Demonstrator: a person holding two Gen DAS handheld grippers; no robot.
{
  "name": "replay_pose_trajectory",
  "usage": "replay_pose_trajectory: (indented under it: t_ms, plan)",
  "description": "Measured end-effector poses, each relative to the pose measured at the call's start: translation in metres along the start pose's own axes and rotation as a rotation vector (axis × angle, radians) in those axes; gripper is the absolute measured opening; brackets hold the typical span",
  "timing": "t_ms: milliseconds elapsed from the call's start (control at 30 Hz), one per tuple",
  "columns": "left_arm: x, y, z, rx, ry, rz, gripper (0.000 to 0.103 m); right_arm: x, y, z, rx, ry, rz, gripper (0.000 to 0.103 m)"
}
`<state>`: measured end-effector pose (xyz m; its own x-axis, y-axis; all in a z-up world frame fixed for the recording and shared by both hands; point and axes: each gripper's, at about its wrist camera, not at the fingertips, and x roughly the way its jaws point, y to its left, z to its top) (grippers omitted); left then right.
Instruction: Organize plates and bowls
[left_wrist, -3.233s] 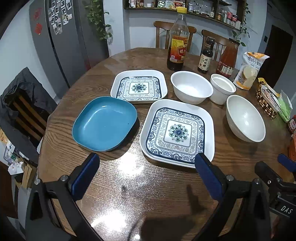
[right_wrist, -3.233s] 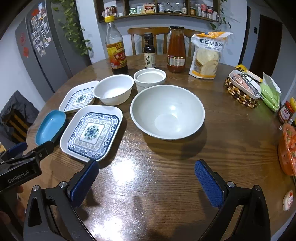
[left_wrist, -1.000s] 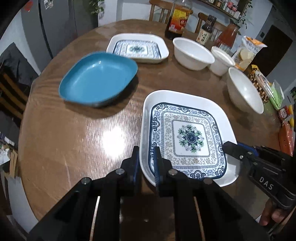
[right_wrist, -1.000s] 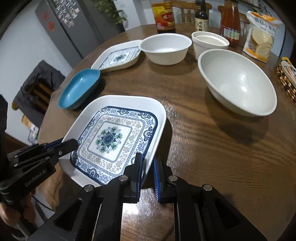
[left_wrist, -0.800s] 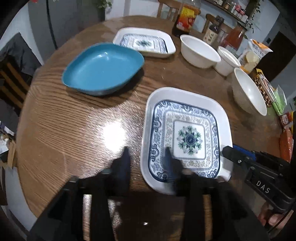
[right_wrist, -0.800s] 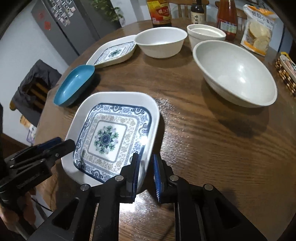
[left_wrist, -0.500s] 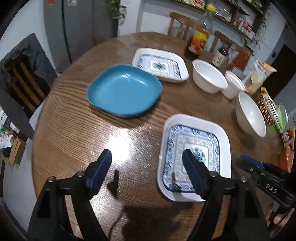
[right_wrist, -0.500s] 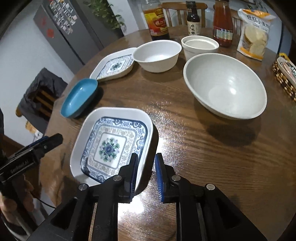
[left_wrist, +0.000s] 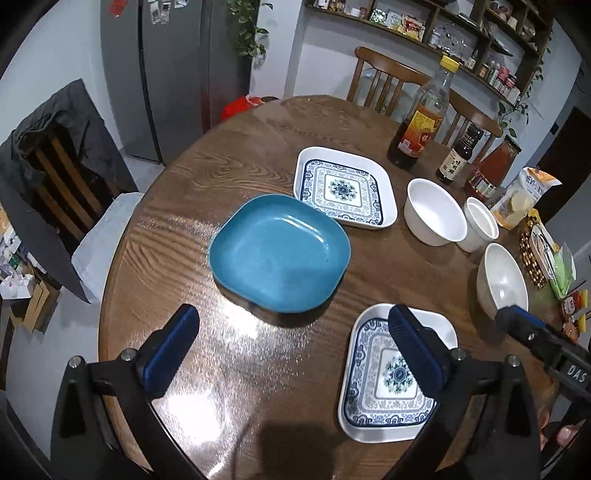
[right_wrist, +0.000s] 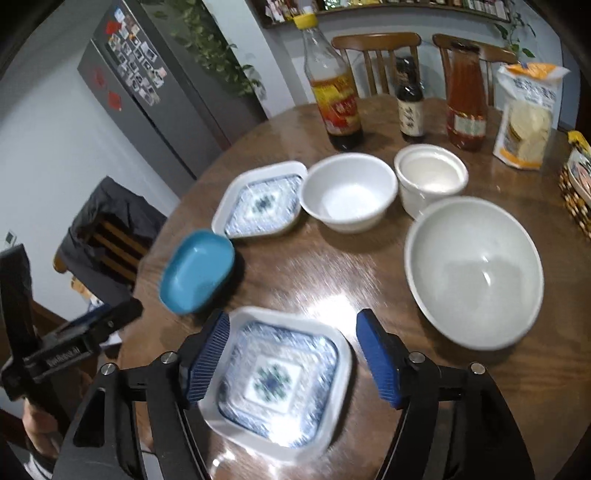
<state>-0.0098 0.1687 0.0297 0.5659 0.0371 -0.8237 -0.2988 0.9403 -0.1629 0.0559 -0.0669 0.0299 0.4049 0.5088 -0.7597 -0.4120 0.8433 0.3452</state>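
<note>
Round wooden table (left_wrist: 236, 155) seen from above through two fisheye cameras. Left gripper (left_wrist: 293, 347) raised over the near part of the table, blue-padded fingers spread wide, nothing between them. Right gripper (right_wrist: 291, 360) also spread wide and empty, hovering above the near patterned plate (right_wrist: 280, 380), a white square plate with blue ornament lying flat at the near edge of the table. Same near patterned plate (left_wrist: 384, 398) visible low and right in the left camera, partly behind one blue pad. Blue plate (left_wrist: 279, 253) toward the middle-left of the table, flat and bare inside, its far corner just beside the far patterned plate (left_wrist: 343, 190), a second white-and-blue square plate; touching or not, cannot tell. To the right of that, a medium white bowl (right_wrist: 349, 192), then a small white cup-like bowl (right_wrist: 430, 177) close against it. Large pale bowl (right_wrist: 474, 271) nearer on the right side, well apart from the near plate. Along the far edge, a tall bottle with yellow cap (right_wrist: 330, 85), a small dark bottle (right_wrist: 410, 99), a reddish jar (right_wrist: 465, 98) and a snack bag (right_wrist: 526, 114). Right camera picture blurred.
</note>
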Motion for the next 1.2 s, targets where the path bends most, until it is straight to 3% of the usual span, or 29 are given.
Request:
replay_pose_trajectory:
  t_ms: [400, 633, 767, 867, 1200]
  plan:
    - [0.028, 0.021, 0.061, -0.093, 0.052, -0.25, 0.102, 0.061, 0.005, 0.054, 0.116, 0.045, 0.002, 0.072]
    - [0.058, 0.03, 0.1, -0.019, 0.038, -0.18, 0.102, 0.095, 0.001, 0.072, 0.185, 0.061, -0.021, 0.072]
    - [0.083, 0.032, 0.116, 0.005, 0.099, -0.16, 0.102, 0.11, 0.002, 0.076, 0.198, 0.076, -0.043, 0.072]
    - [0.103, 0.032, 0.126, 0.038, 0.138, -0.087, 0.103, 0.12, 0.006, 0.078, 0.194, 0.09, -0.07, 0.072]
    - [0.147, 0.025, 0.142, 0.066, 0.206, -0.085, 0.102, 0.128, 0.014, 0.081, 0.226, 0.115, -0.033, 0.072]
